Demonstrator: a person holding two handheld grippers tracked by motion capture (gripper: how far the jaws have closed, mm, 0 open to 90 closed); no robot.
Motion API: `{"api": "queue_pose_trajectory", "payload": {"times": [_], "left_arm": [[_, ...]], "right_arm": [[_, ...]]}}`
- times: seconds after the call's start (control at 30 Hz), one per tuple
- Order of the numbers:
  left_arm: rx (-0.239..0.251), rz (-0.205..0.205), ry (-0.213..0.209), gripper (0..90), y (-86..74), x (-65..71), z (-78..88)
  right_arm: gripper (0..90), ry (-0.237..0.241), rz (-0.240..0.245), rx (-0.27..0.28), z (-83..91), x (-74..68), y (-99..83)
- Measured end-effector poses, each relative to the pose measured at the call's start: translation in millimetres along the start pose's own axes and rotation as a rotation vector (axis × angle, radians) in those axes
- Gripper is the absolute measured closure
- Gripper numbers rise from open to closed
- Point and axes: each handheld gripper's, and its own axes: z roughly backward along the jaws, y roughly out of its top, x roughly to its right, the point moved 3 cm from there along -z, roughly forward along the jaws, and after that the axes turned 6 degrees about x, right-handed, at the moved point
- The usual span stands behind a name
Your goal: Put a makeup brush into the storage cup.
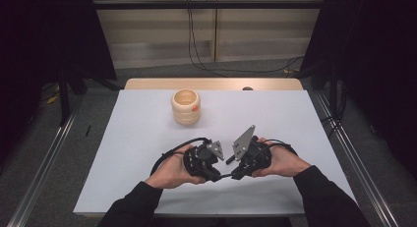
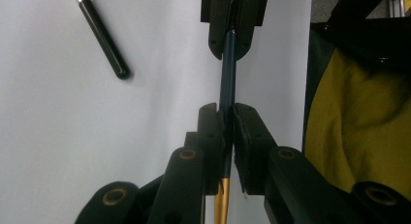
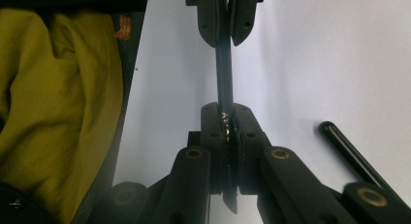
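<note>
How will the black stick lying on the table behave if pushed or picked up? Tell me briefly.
The stick looks round and lies flat on the table, so a sideways push would probably roll it. Its glossy surface suggests jaws could slip on it. It looks straight and slim, so likely stiff and light.

Both grippers sit close together at the near middle of the white table, joined by a thin dark pen pinched between them. A loose black stick lies on the surface just beside them. Farther back, a ribbed wooden cup stands alone. Wide bare surface left, right and beyond.
</note>
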Motion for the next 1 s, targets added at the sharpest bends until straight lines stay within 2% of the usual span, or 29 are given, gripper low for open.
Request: {"api": "queue_pose_trajectory", "payload": {"times": [0.1,0.27,0.3,0.37,0.57,0.73,0.77,0.83,0.9,0.93,1.0], "left_arm": [[0.015,0.003,-0.013,77.6,0.7,-0.3,0.5],[0.019,-0.022,0.011,69.4,1.7,-0.4,0.1],[0.022,-0.017,0.022,66.4,1.9,-0.3,0.3],[0.033,-0.021,0.019,60.5,2.4,-1.6,1.8],[0.077,0.025,0.063,32.9,3.3,-4.2,3.7],[0.100,0.061,0.073,11.2,2.7,-9.7,5.4],[0.121,0.075,0.077,9.1,2.8,-10.5,5.6],[0.131,0.072,0.074,5.2,2.2,-12.3,8.9],[0.155,0.077,0.077,5.0,0.9,-12.9,11.1],[0.152,0.067,0.084,5.0,-0.1,-14.0,13.0],[0.183,0.078,0.091,4.9,-2.5,-14.6,16.9]], "right_arm": [[85.6,-0.002,-0.002,0.011,1.6,0.8,-0.4],[85.6,-0.008,-0.014,0.031,4.8,1.7,-1.5],[85.6,-0.010,-0.015,0.030,5.2,1.7,-1.8],[85.6,0.003,-0.016,0.042,5.4,1.4,-2.1],[85.6,-0.011,-0.023,0.045,6.1,2.1,-2.4],[85.6,-0.023,-0.041,0.046,8.5,2.5,-3.0],[85.6,-0.026,-0.042,0.046,9.1,3.1,-3.2],[85.6,-0.035,-0.051,0.052,9.6,3.3,-3.8],[85.6,-0.043,-0.055,0.052,10.2,3.6,-4.7],[85.6,-0.044,-0.053,0.055,10.2,3.9,-5.1],[85.6,-0.052,-0.067,0.049,11.4,3.5,-6.8]]}}
